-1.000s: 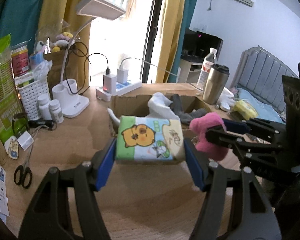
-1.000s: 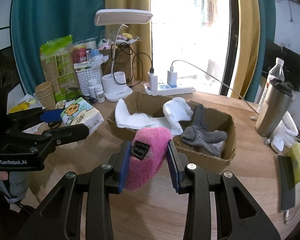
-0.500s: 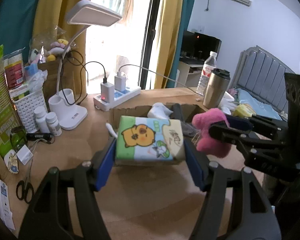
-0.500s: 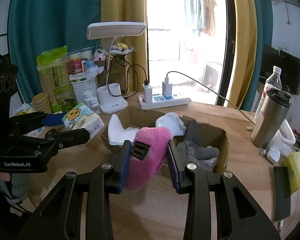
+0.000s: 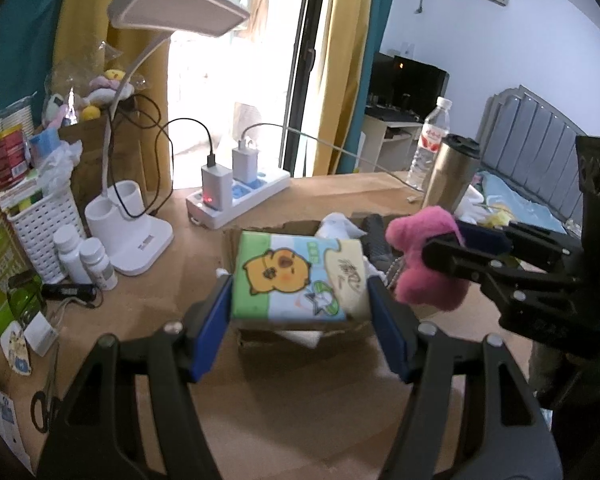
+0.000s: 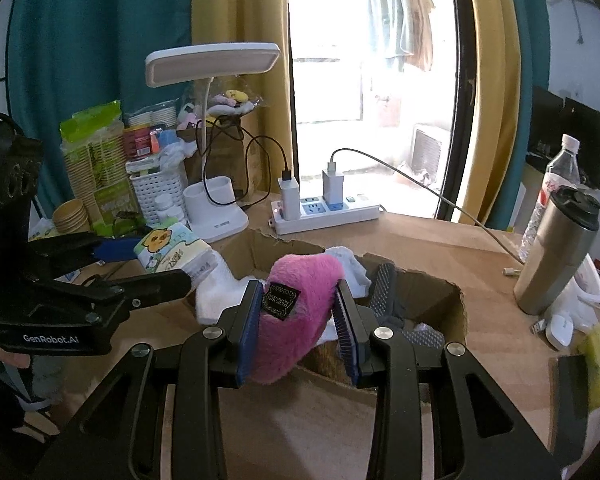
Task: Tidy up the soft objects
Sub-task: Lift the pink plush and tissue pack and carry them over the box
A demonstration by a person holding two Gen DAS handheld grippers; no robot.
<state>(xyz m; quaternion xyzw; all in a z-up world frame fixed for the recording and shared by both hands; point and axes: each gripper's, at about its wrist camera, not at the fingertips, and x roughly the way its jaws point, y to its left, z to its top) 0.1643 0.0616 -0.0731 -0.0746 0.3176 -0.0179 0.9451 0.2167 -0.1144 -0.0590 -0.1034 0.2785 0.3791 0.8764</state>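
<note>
My left gripper (image 5: 300, 312) is shut on a tissue pack (image 5: 300, 276) printed with a yellow duck, held just above the near wall of an open cardboard box (image 5: 256, 340). The same pack (image 6: 176, 252) shows at the left in the right wrist view, clamped in the left gripper (image 6: 140, 264). My right gripper (image 6: 300, 320) is shut on a pink plush toy (image 6: 300, 304) with a black label, over the box (image 6: 432, 292). In the left wrist view the pink toy (image 5: 428, 264) hangs at the right. White socks (image 6: 216, 292) and grey socks (image 6: 384, 292) lie inside the box.
A white desk lamp (image 5: 140, 216), a power strip (image 5: 240, 200) with chargers, pill bottles (image 5: 84, 256) and a white basket (image 5: 40, 224) stand at the back left. A steel tumbler (image 6: 556, 256) and a water bottle (image 6: 556, 184) stand right. Scissors (image 5: 40, 412) lie near the left edge.
Both grippers have moved forward toward the box with their loads; the tissue pack and the pink toy now hang over its near part. Grips are unchanged.
</note>
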